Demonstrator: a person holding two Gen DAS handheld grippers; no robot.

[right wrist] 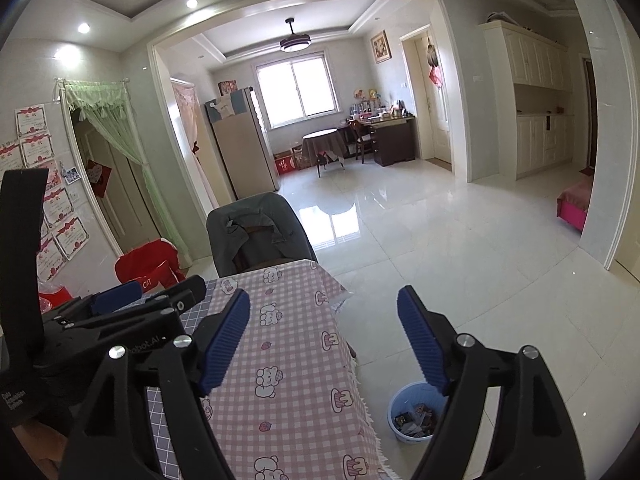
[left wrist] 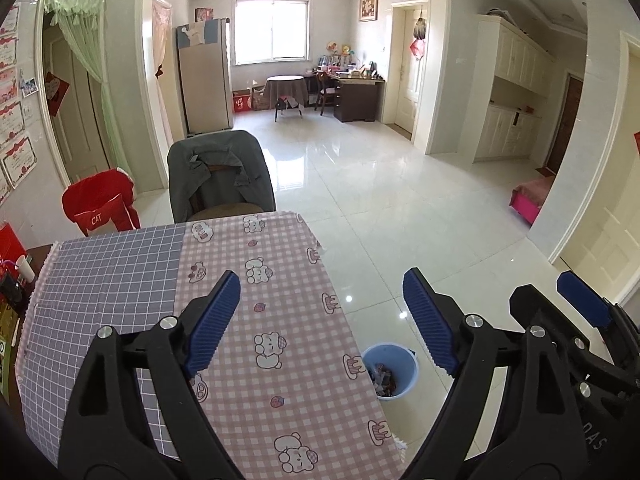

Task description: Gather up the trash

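A light blue trash bin (left wrist: pixel 394 372) stands on the floor just right of the table; it holds several crumpled wrappers (left wrist: pixel 384 380). It also shows in the right wrist view (right wrist: pixel 414 412). My left gripper (left wrist: pixel 322 320) is open and empty, held above the table's right edge. My right gripper (right wrist: pixel 324 340) is open and empty, beside it to the right, above the table edge and the bin. The right gripper also shows in the left wrist view (left wrist: pixel 584 304); the left one shows at the left of the right wrist view (right wrist: pixel 144 300). No loose trash shows on the tablecloth.
The table (left wrist: pixel 256 304) wears a pink checked cloth with bears and a grey checked cloth (left wrist: pixel 104 280). A chair with a grey jacket (left wrist: pixel 220 176) stands at its far end, a red cushion (left wrist: pixel 100 204) to the left. White tiled floor (left wrist: pixel 400 200) spreads to the right.
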